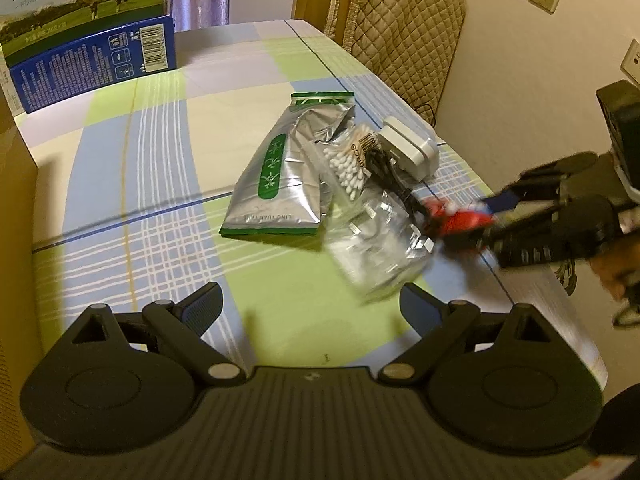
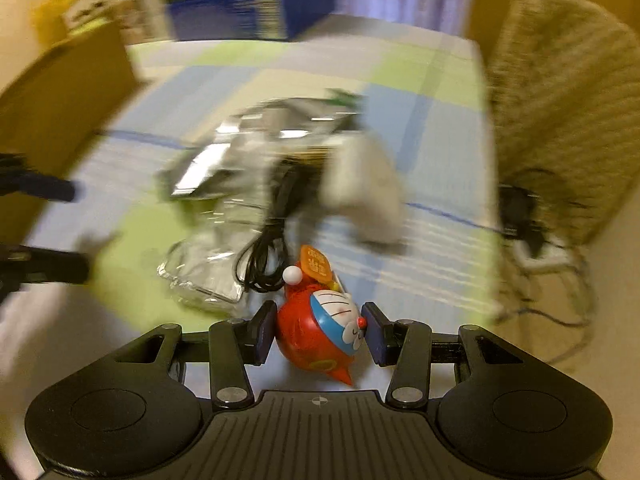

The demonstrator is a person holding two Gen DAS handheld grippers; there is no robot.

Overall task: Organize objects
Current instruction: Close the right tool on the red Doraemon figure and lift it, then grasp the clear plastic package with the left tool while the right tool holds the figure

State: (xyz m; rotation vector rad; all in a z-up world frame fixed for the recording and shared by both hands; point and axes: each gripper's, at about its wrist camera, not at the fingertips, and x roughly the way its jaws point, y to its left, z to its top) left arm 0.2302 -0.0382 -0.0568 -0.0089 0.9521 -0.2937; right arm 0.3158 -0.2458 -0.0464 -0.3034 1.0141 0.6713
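A pile lies on the checked tablecloth [image 1: 160, 184]: a silver and green pouch [image 1: 280, 172], a clear bag of cotton swabs [image 1: 352, 172], a crinkled clear packet [image 1: 380, 248], a black cable [image 1: 396, 180] and a white adapter [image 1: 412, 144]. My right gripper [image 2: 320, 330] is shut on a red and blue cartoon toy [image 2: 320, 332], just in front of the pile. In the left wrist view that toy [image 1: 460, 220] shows at the right table edge. My left gripper [image 1: 310, 304] hovers open in front of the pile, holding nothing.
A blue milk carton box [image 1: 92, 56] stands at the far left, beside a brown cardboard box [image 2: 60, 92]. A quilted chair cover [image 1: 400, 32] sits behind the table's right side. Cables and a power strip [image 2: 536, 248] lie on the floor to the right.
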